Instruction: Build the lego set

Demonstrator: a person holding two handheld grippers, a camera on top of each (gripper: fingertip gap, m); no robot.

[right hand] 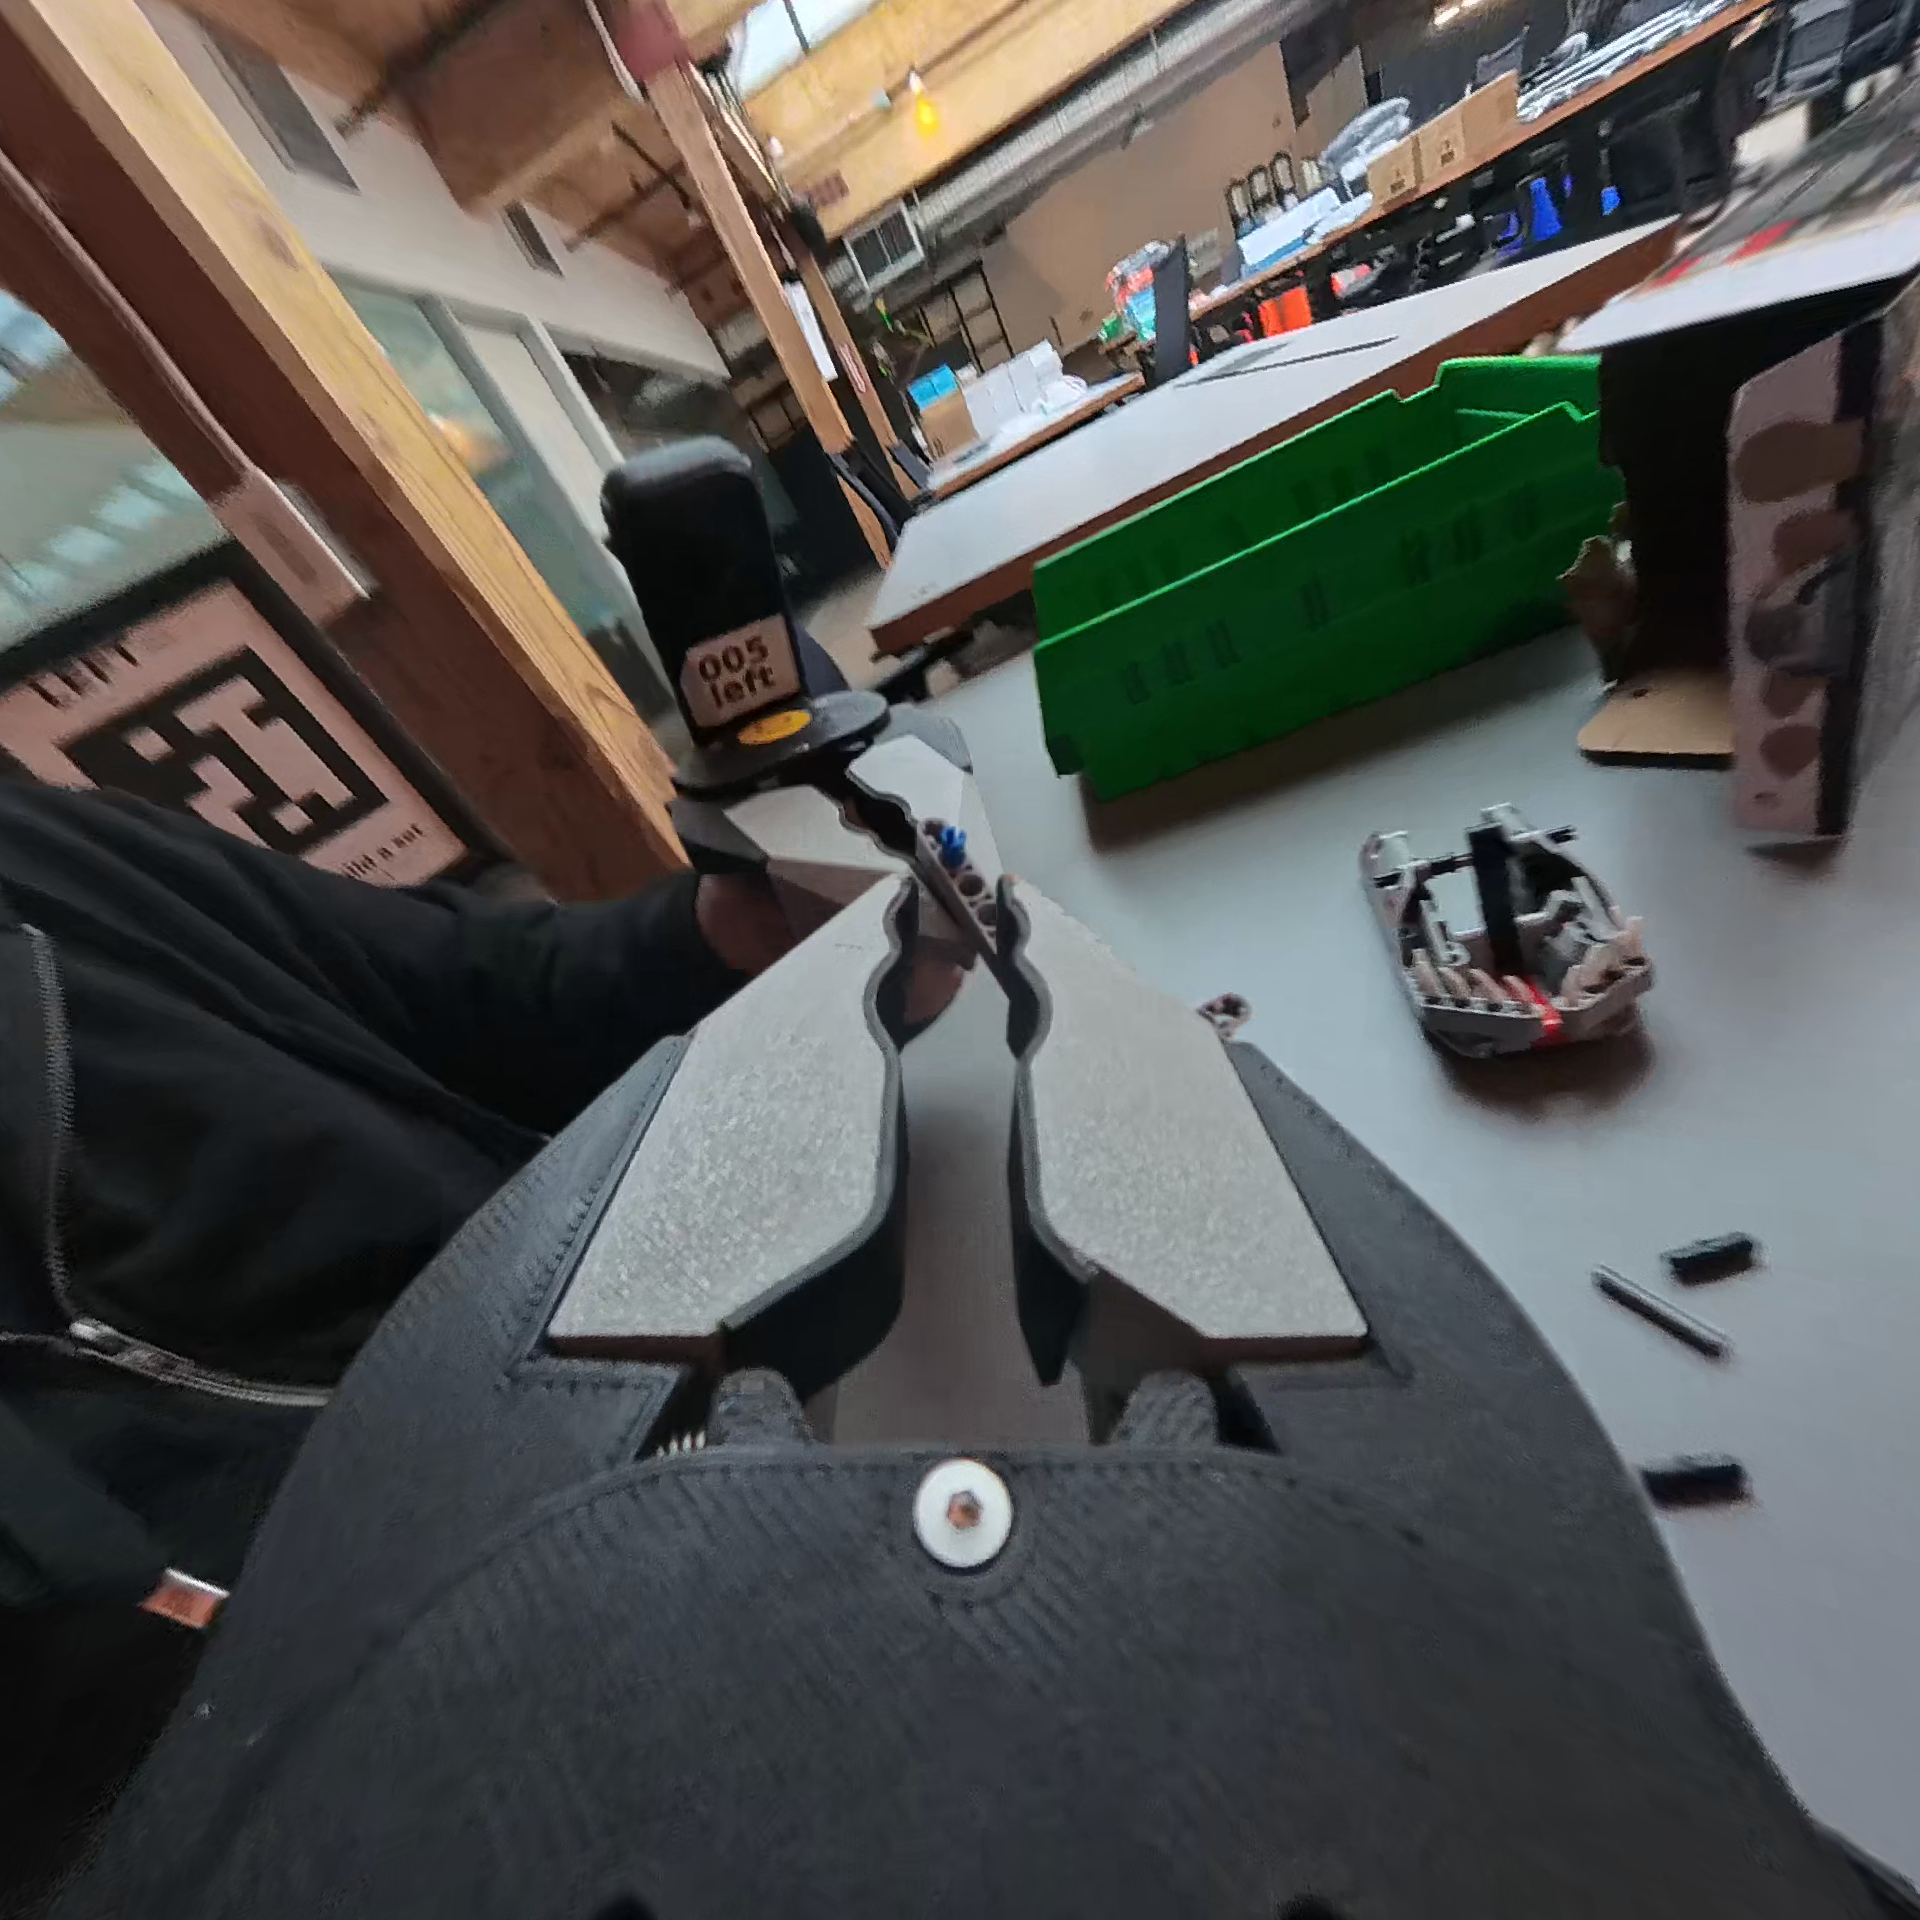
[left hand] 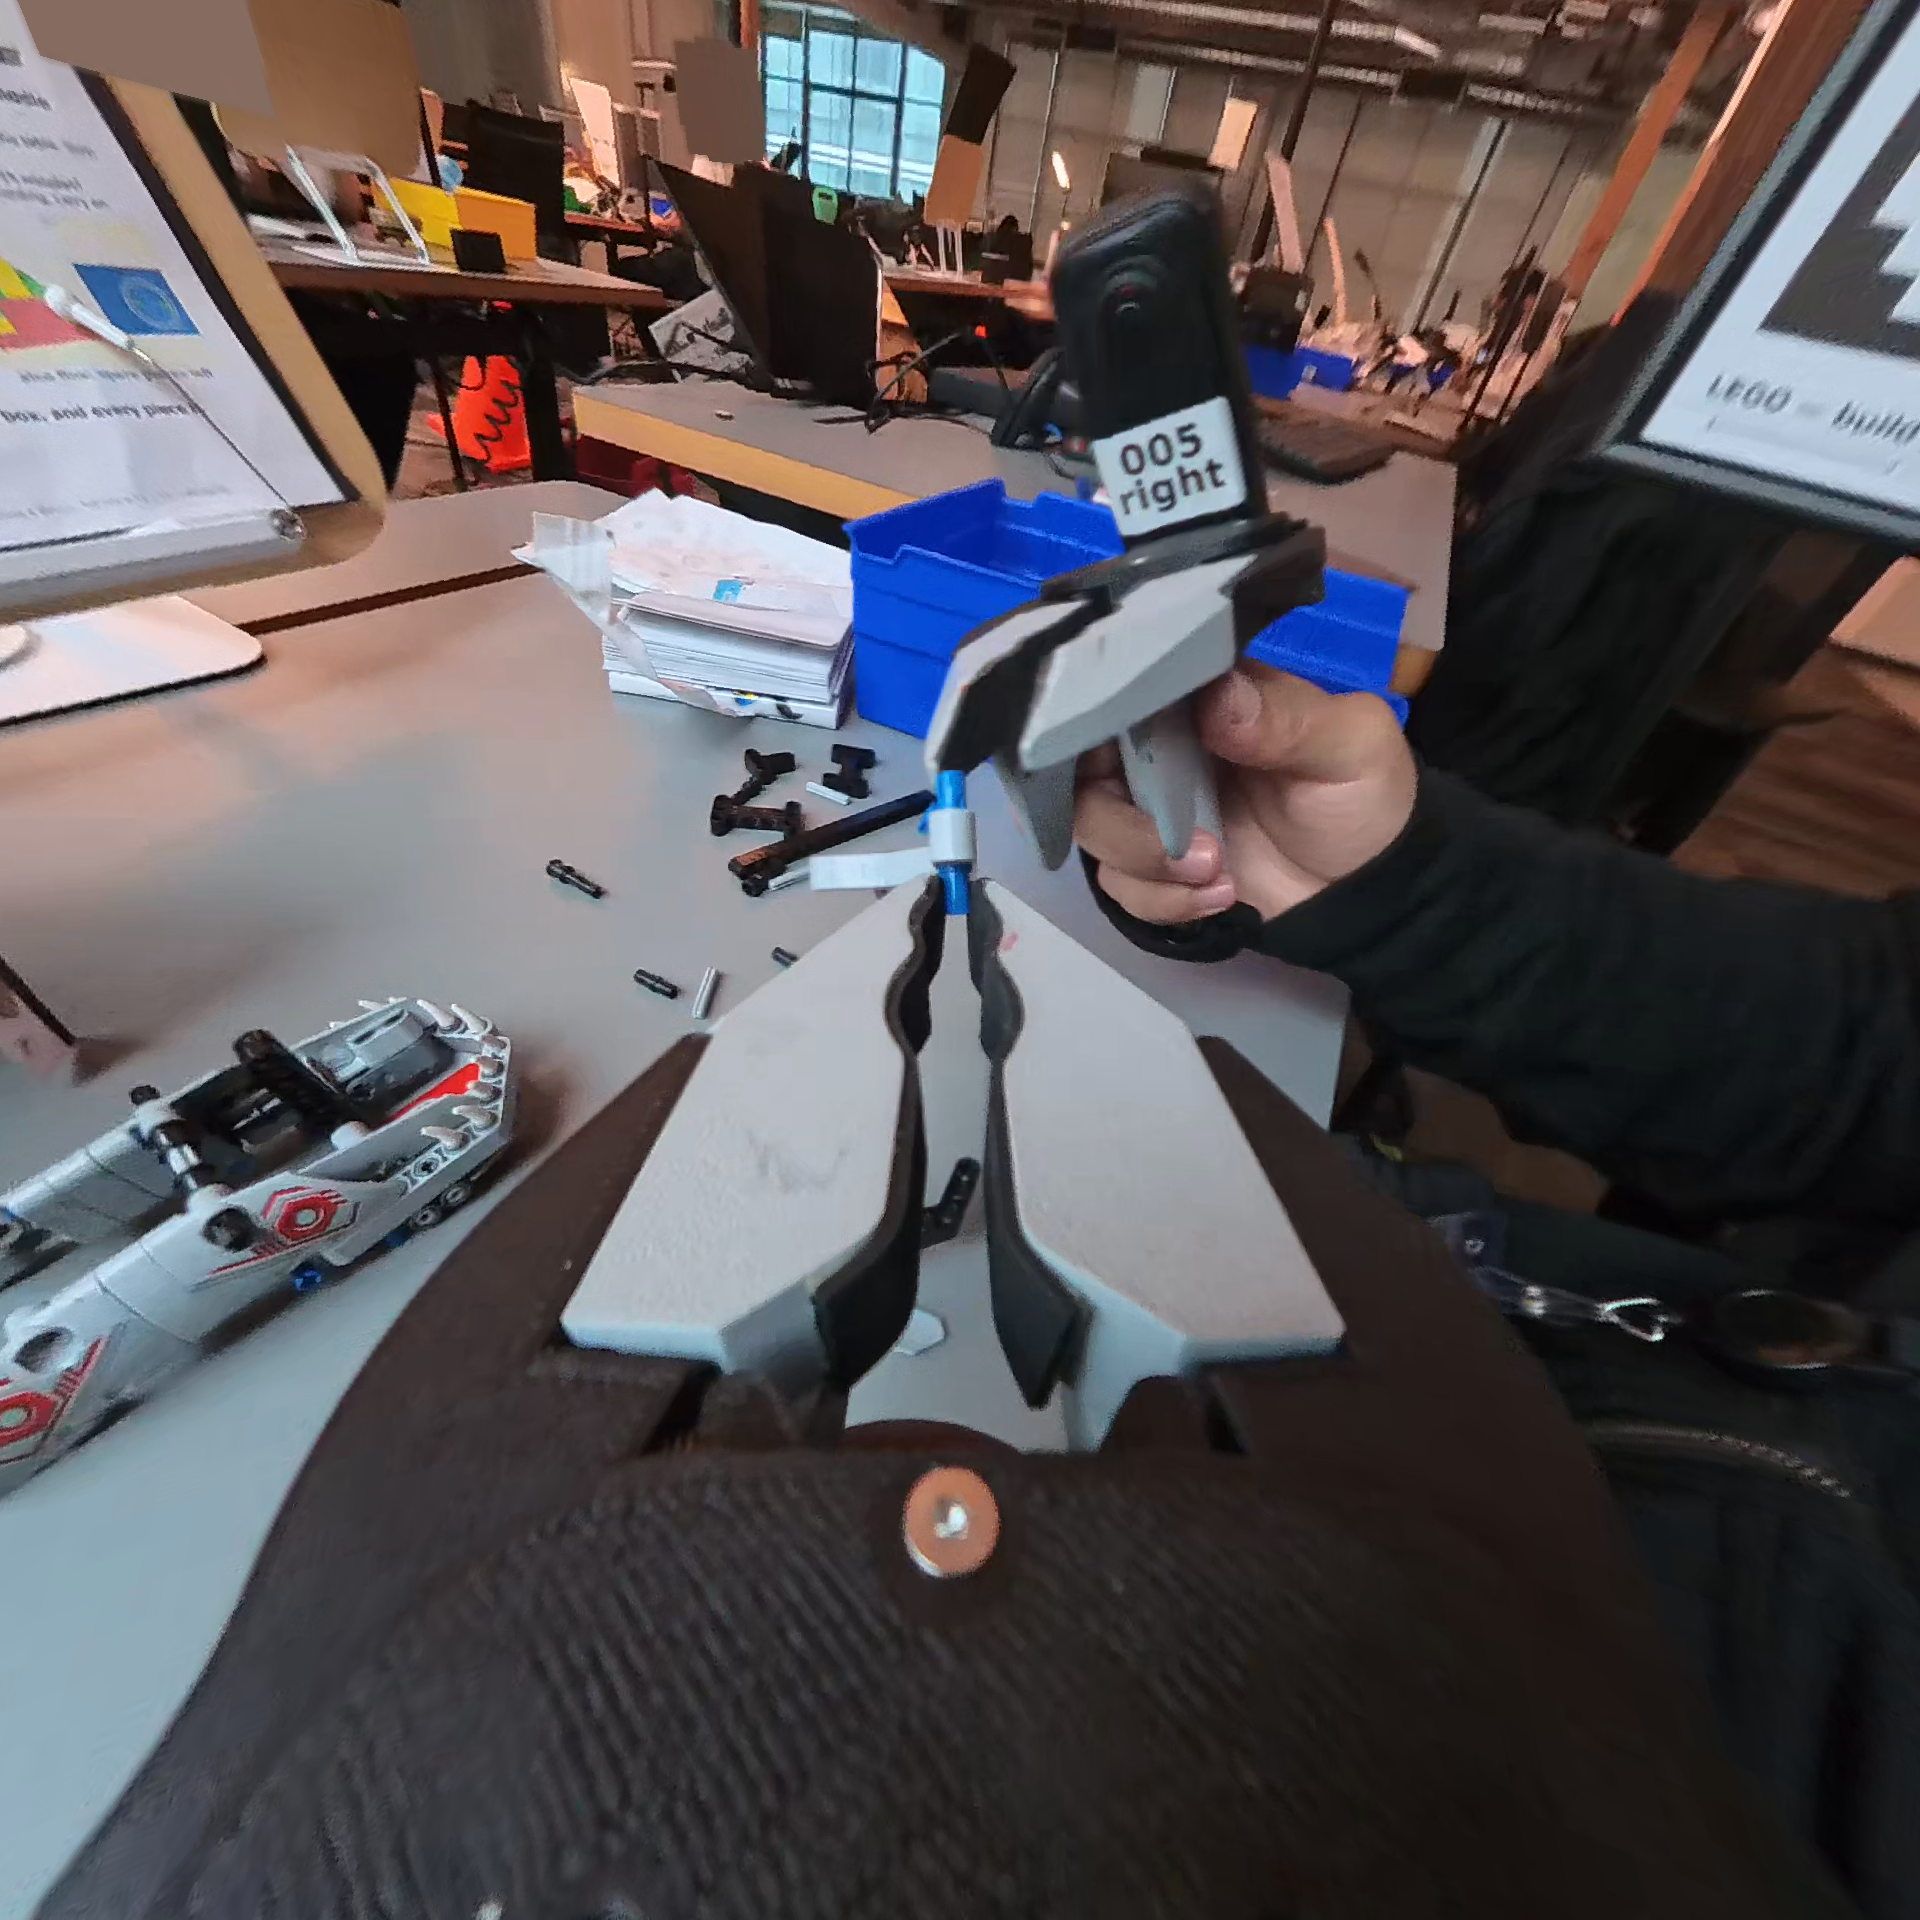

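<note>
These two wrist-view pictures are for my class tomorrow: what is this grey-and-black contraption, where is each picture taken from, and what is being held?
Each picture comes from a camera on a hand-held gripper, a two-finger tong that a person squeezes. One view looks along the left hand-held gripper, the other along the right hand-held gripper. Both are raised above a grey table and meet tip to tip on one small Lego piece, grey with blue pins; each is shut on it. On the table lie a half-built Lego vehicle, loose black pins, a stack of booklets, a blue bin and a green bin.
</note>
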